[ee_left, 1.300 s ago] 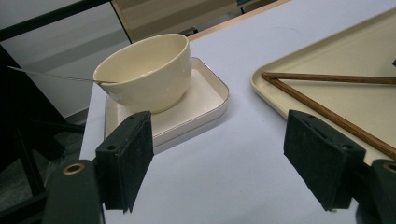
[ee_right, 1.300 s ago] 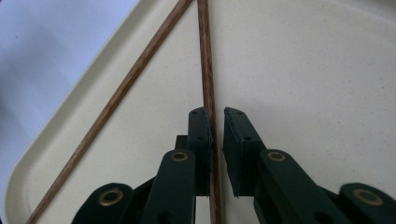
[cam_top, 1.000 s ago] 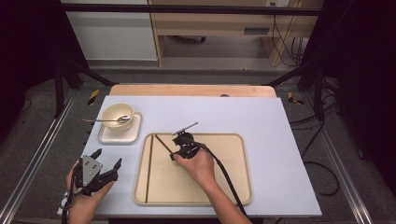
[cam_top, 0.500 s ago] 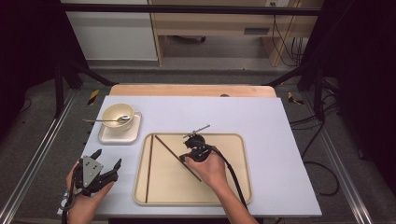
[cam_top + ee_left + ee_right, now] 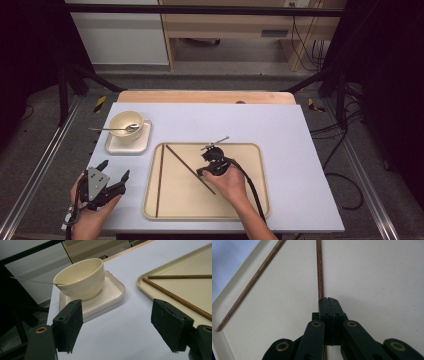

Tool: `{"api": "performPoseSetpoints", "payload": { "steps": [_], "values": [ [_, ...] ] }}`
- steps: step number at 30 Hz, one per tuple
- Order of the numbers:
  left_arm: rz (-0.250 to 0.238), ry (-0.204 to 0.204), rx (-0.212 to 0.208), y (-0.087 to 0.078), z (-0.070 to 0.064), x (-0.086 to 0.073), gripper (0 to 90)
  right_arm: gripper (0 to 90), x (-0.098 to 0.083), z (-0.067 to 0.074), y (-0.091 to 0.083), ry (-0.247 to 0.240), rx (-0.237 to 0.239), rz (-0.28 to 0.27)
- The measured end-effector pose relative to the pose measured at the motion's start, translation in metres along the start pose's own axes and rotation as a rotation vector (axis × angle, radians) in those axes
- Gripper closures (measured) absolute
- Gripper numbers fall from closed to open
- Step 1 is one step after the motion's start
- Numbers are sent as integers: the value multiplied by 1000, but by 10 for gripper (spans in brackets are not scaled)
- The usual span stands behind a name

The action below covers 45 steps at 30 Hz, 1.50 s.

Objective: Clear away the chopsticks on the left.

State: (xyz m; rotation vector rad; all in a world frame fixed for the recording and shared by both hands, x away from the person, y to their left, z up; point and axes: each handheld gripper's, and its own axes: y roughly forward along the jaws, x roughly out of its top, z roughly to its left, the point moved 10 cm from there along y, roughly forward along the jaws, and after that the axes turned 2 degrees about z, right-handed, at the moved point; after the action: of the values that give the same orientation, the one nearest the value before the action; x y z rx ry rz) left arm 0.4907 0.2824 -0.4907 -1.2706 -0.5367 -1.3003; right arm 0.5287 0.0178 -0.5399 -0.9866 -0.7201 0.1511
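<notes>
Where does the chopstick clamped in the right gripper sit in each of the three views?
High view: the diagonal chopstick crosses the tray from upper left toward the centre, ending under the right gripper.
Left gripper view: at right, the nearer, slanted stick, running from the tray's rim toward the lower right.
Right gripper view: the upright stick at top centre, running into the shut fingers.
Shared landmark: the second chopstick along the tray's edge.
</notes>
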Motion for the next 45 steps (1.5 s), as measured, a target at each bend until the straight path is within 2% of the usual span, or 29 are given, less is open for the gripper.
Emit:
{"api": "performPoseSetpoints", "payload": {
  "steps": [23, 28, 31, 32, 45],
  "values": [
    [0, 4, -1, 0, 0, 0, 258, 900, -4, 50, 22, -67, 113, 31],
    [-1, 4, -1, 0, 0, 0, 259, 900, -1, 60, 27, -62, 146, 27],
    [-3, 3, -2, 1, -1, 1, 261, 900, -1, 63, 29, -68, 157, 26],
    [-2, 4, -3, 1, -1, 0, 261, 900, -1, 65, 30, -57, 165, 24],
    [-1, 4, -4, 1, -1, 0, 261, 900, -1, 66, 33, -64, 166, 32]
  ]
}}
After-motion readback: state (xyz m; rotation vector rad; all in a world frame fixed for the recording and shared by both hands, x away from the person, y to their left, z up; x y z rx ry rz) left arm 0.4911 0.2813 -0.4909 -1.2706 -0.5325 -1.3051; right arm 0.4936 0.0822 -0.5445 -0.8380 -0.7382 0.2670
